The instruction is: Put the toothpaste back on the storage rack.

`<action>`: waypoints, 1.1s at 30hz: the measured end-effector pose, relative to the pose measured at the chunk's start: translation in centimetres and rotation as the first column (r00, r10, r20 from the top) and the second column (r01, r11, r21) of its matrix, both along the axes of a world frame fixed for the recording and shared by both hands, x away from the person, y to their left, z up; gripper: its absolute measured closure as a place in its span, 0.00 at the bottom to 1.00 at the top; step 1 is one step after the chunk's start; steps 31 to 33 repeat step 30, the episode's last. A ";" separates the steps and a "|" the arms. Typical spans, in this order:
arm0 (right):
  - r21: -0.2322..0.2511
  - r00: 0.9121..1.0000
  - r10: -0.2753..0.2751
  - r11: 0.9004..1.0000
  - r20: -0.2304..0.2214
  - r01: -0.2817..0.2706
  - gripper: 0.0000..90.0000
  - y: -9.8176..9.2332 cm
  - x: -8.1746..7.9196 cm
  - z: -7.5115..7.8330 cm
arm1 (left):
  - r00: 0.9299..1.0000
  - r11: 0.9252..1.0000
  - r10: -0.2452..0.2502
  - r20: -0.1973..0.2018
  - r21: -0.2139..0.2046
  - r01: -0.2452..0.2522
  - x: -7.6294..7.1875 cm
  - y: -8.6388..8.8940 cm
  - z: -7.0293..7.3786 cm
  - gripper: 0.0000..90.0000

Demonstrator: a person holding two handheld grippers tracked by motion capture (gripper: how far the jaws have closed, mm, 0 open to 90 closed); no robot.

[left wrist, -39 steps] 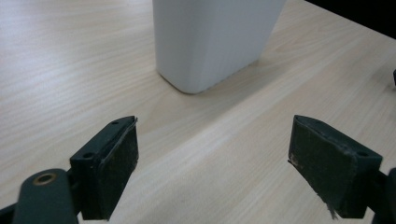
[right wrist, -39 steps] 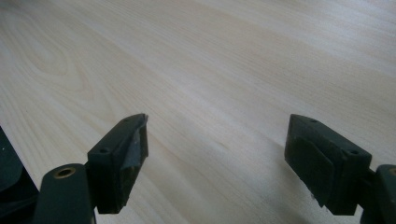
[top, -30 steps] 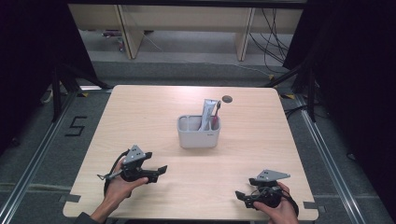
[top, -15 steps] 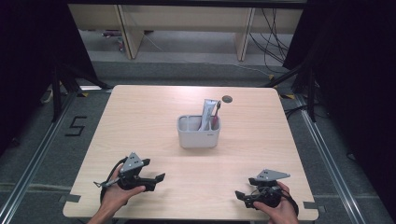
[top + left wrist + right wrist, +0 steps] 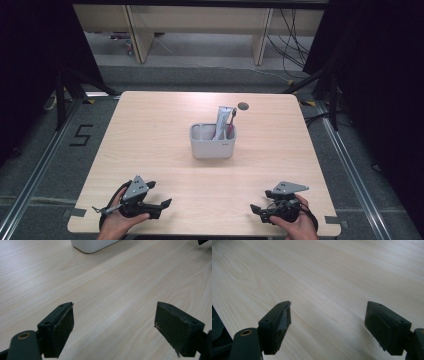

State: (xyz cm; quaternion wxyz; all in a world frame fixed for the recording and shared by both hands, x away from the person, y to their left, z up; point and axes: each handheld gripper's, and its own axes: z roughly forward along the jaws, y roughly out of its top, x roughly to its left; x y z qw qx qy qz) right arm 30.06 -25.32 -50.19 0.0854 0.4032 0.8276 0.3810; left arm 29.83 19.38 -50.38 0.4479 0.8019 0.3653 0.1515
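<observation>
1. White holder (image 5: 213, 142), centre of the high view, stands on the table (image 5: 150, 130); a toothpaste tube (image 5: 221, 121) and a toothbrush (image 5: 231, 125) lean in its right compartment.
2. My left gripper (image 5: 165, 204), lower left, has its jaws spread wide over bare wood, well apart from the holder.
3. My right gripper (image 5: 256, 210), lower right, likewise has its jaws spread, holding nothing.

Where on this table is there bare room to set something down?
Bare wood lies left and right of the white caddy, and between it and the left gripper and right gripper. Only the centre, holding caddy and toothpaste tube, is occupied.
</observation>
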 end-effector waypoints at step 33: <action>-0.009 1.000 -0.016 1.000 0.015 0.016 0.24 0.0 -0.3 0.1 | 0.999 0.992 -0.022 0.024 0.128 0.019 -1.4 0.1 -0.2 0.17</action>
